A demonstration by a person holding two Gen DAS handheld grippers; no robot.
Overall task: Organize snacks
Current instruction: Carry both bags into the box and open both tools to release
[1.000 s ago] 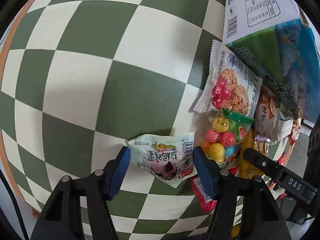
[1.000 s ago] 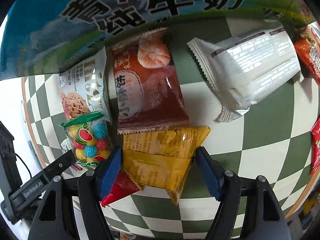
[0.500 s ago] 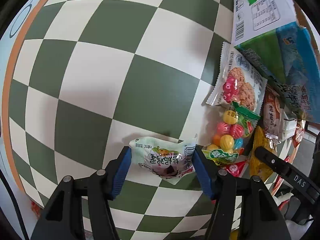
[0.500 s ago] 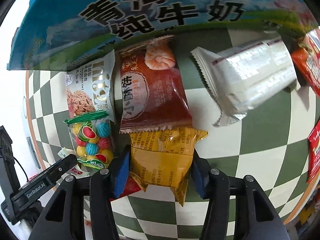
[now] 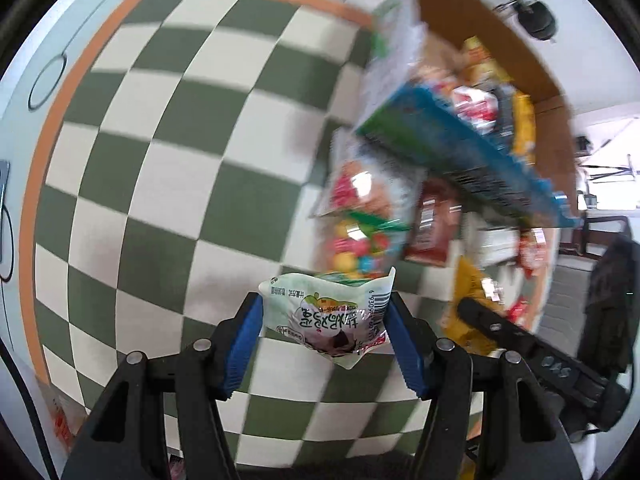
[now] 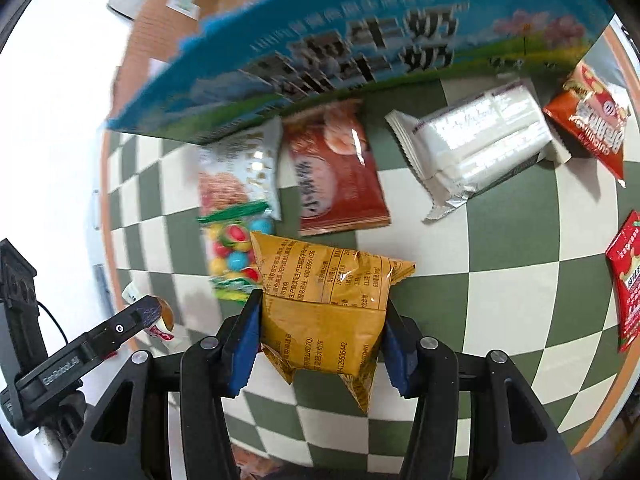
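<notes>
My left gripper [image 5: 324,328] is shut on a small pale green snack packet [image 5: 326,314] and holds it above the checkered cloth [image 5: 160,160]. My right gripper [image 6: 318,332] is shut on a yellow snack bag [image 6: 324,304], lifted off the cloth [image 6: 520,280]. A blue milk carton box [image 6: 360,40] stands at the back; in the left wrist view its open top [image 5: 480,92] shows several snacks inside. On the cloth lie a candy-ball bag [image 6: 234,248], an oat cookie packet [image 6: 236,176], a red shrimp cracker bag [image 6: 336,176] and a white wafer pack [image 6: 476,148].
An orange-red snack bag [image 6: 592,120] and a red packet [image 6: 626,276] lie at the right. A brown cardboard box [image 6: 180,12] stands behind the blue box. The cloth's orange border [image 5: 36,160] marks the left edge. The other gripper shows in each view [image 5: 532,356] [image 6: 80,356].
Both grippers have risen off the cloth with their packets. The views have tilted up, so the blue box's open top and the room behind have come into sight.
</notes>
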